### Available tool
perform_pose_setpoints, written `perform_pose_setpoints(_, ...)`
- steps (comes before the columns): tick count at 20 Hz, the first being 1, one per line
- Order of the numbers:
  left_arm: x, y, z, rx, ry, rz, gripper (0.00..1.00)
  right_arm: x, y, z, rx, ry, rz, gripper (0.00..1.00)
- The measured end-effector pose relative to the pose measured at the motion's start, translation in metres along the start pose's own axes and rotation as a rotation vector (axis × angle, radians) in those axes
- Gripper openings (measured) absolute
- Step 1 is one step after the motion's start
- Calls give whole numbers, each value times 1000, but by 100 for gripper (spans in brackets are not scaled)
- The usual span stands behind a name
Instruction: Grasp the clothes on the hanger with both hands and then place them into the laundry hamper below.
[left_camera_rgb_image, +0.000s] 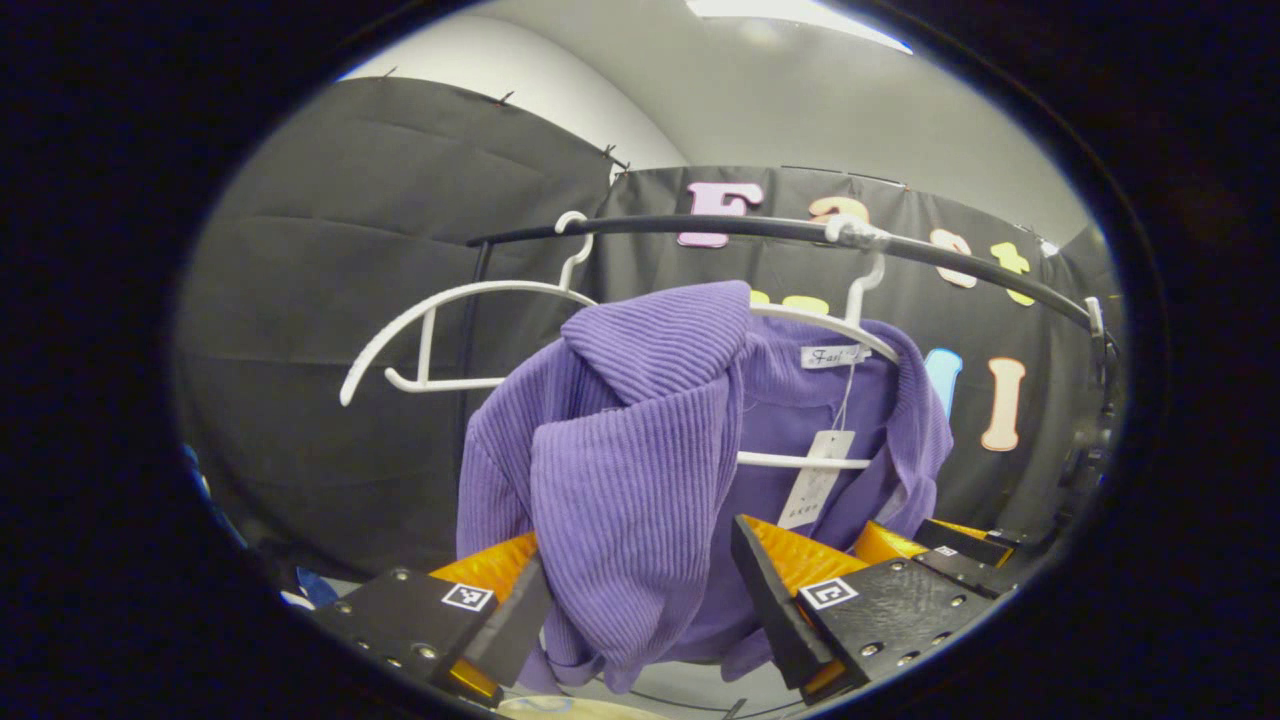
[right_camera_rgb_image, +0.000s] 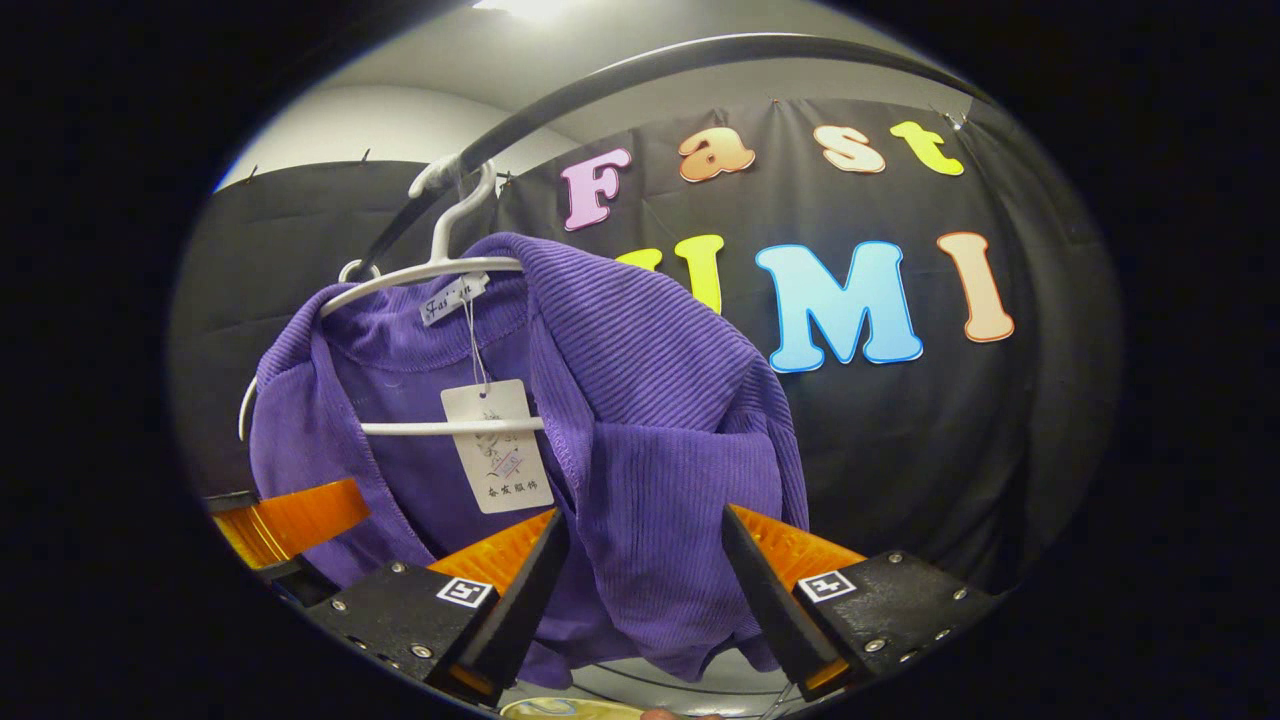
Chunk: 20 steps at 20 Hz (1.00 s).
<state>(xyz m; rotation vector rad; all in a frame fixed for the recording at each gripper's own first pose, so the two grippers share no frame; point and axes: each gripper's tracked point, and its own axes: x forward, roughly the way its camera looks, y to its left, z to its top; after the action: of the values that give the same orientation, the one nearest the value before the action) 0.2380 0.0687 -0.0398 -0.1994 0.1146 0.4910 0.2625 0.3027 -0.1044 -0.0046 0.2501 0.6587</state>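
A purple ribbed knit top (left_camera_rgb_image: 640, 430) hangs on a white hanger (left_camera_rgb_image: 850, 325) from a black rail (left_camera_rgb_image: 760, 228). My left gripper (left_camera_rgb_image: 640, 600) is open, and one folded shoulder of the top hangs down between its fingers. In the right gripper view the same top (right_camera_rgb_image: 650, 400) hangs on its hanger (right_camera_rgb_image: 440, 265), with a paper tag (right_camera_rgb_image: 497, 445) at the neck. My right gripper (right_camera_rgb_image: 645, 585) is open too, its fingers on either side of the other shoulder's fold. Each view also catches the other gripper off to one side (left_camera_rgb_image: 960, 545) (right_camera_rgb_image: 290, 520).
An empty white hanger (left_camera_rgb_image: 430, 320) hangs on the rail to the left of the top. The rail (right_camera_rgb_image: 620, 70) arches overhead in the right gripper view. A pale curved rim (left_camera_rgb_image: 570, 708) (right_camera_rgb_image: 570, 708) peeks in below the garment. Black cloth walls close the booth behind.
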Motion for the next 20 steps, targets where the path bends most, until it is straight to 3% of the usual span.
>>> perform_pose_setpoints(5, 17, -10, -4, -33, -11, -9, 99, 16, -1, 0, 2, -11, -35, 95)
perform_pose_setpoints(6, 18, -9, -3, -20, -18, -3, 94, 18, -1, -1, 5, -13, -39, 95)
perform_pose_setpoints(10, 16, -8, -1, 12, -32, -2, 99, 27, -8, 1, 23, -21, -61, 94)
perform_pose_setpoints(11, 16, -7, 1, 22, -42, -2, 93, 29, -10, 3, 29, -24, -65, 93)
perform_pose_setpoints(13, 19, -10, 3, 42, -46, -18, 59, 33, -11, 2, 44, -26, -56, 83)
perform_pose_setpoints(14, 21, -15, 4, 48, -46, -42, 65, 35, -12, 2, 53, -23, -46, 73)
perform_pose_setpoints(16, 23, -4, 11, 71, -78, 19, 44, 37, -13, 2, 61, -15, -27, 58)
perform_pose_setpoints(18, 19, -22, 9, 56, -83, -54, 23, 39, -11, 1, 72, -5, 9, 41)
perform_pose_setpoints(19, 15, -29, 6, 57, -68, -88, 24, 37, -13, 3, 74, -8, 13, 34)
perform_pose_setpoints(20, 14, -33, 4, 75, -63, -111, 17, 37, -16, 5, 77, -13, 15, 18)
